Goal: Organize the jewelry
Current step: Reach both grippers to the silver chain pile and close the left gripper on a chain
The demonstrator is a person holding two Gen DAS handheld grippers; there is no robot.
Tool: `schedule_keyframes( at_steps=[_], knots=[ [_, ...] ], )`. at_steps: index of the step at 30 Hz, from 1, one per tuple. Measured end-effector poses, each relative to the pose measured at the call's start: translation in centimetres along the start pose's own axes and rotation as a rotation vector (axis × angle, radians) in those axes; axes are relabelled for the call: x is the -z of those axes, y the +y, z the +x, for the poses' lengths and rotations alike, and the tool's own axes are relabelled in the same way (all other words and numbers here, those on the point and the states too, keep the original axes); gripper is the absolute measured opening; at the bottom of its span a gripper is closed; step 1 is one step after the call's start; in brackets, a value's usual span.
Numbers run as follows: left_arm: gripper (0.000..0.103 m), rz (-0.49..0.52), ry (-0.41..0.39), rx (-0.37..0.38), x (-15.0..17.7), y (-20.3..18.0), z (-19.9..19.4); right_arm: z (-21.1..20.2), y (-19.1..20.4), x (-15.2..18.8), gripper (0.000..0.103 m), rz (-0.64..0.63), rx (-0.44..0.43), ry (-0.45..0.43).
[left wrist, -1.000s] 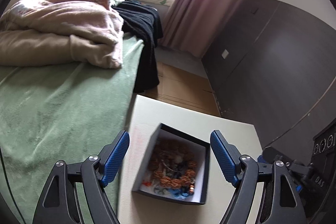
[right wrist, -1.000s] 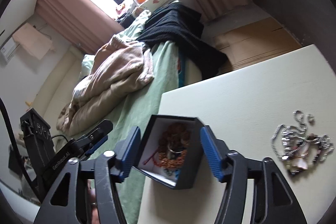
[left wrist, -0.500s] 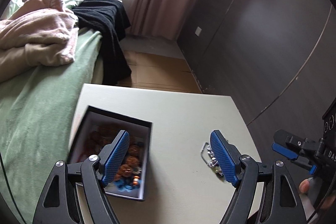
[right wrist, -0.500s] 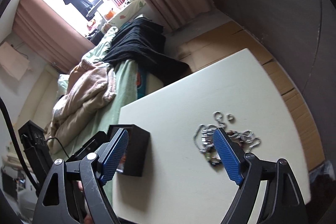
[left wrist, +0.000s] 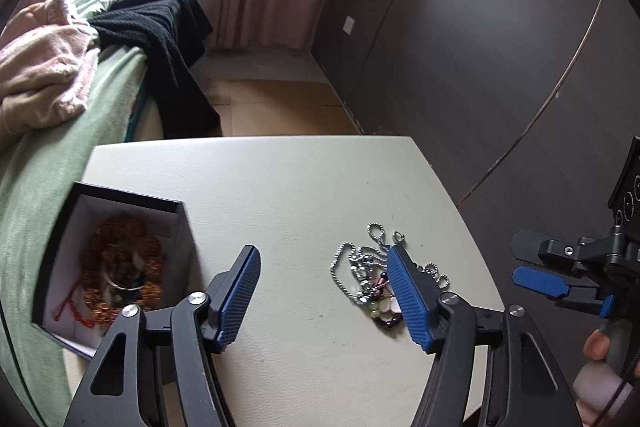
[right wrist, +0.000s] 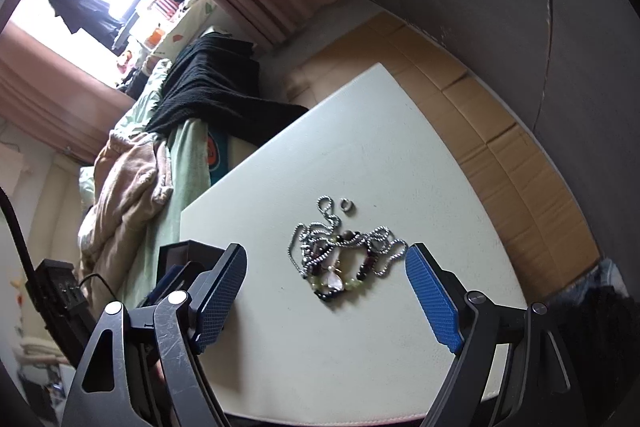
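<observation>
- A bed covered in green fabric is seen at 9 o'clock of the surface, with a beige blanket and a black knit garment heaped on it.
- A black jewelry box with a white lining is placed on the pale surface near its 8 o'clock corner; orange-brown beads, a ring-like metal piece and a red cord are held inside it.
- The left tongs are held open above the surface, nothing being gripped between the blue pads; the box is found at 9 o'clock of them.
- A tangled jewelry pile of silver ball chains and dark and pale green beads is laid on the surface at 3 o'clock of the box, partly hidden behind the left tongs' right pad in the left wrist view.
- A small silver ring is set just beside the pile, at its 12 o'clock.
- The right tongs are spread wide and empty, with the pile lying between the pads, apart from both.
- Flattened cardboard is spread on the floor beyond the surface.
</observation>
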State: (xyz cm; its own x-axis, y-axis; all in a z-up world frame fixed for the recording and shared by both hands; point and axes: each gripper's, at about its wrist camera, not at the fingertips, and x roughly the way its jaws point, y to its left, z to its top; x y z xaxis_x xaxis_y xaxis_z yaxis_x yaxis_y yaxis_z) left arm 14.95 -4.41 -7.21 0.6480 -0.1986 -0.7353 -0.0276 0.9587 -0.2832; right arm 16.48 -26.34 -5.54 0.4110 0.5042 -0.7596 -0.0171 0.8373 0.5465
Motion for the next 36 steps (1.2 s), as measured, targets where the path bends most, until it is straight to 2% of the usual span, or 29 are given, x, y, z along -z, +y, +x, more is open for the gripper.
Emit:
schedule_keyframes(
  at_steps=[3, 6, 12, 15, 18, 23, 26, 30, 34, 35, 36],
  knots=[
    [0.056, 0.009, 0.038, 0.010, 0.0, -0.9, 1.8, 0.3, -1.1, -0.1, 0.082, 0.042, -0.039, 0.034],
    [0.051, 0.018, 0.072, 0.008, 0.2, -1.6, 3.4, 0.4, -1.4, -0.3, 0.080, 0.045, -0.020, 0.032],
    [0.051, 0.057, 0.097, -0.023, 0.9, -2.9, 5.3, 0.6, -1.7, -0.8, 0.080, 0.052, 0.009, 0.032],
    [0.050, 0.082, 0.109, -0.063, 1.5, -3.5, 6.4, 0.9, -2.0, -1.1, 0.080, 0.060, 0.024, 0.033],
    [0.050, 0.084, 0.142, -0.063, 2.0, -3.7, 7.3, 1.3, -2.2, -1.4, 0.080, 0.065, 0.047, 0.027],
    [0.049, 0.124, 0.140, -0.099, 2.2, -3.6, 7.3, 1.8, -2.4, -1.5, 0.080, 0.067, 0.075, 0.033],
    [0.038, 0.131, 0.149, -0.105, 2.3, -2.9, 7.3, 1.8, -1.9, -1.4, 0.080, 0.040, 0.097, 0.022],
    [0.037, 0.171, 0.166, -0.113, 2.4, -3.3, 7.3, 1.9, -1.4, -1.3, 0.080, 0.013, 0.127, 0.019],
    [0.036, 0.258, 0.161, -0.159, 2.9, -4.4, 7.5, 2.6, -1.0, -1.2, 0.080, -0.006, 0.124, 0.031],
    [0.031, 0.254, 0.162, -0.146, 2.9, -4.3, 7.5, 2.8, -0.9, -1.2, 0.080, -0.012, 0.126, 0.032],
    [0.018, 0.249, 0.163, -0.149, 2.8, -4.2, 7.5, 2.9, -1.0, -1.3, 0.080, -0.016, 0.128, 0.033]
  ],
)
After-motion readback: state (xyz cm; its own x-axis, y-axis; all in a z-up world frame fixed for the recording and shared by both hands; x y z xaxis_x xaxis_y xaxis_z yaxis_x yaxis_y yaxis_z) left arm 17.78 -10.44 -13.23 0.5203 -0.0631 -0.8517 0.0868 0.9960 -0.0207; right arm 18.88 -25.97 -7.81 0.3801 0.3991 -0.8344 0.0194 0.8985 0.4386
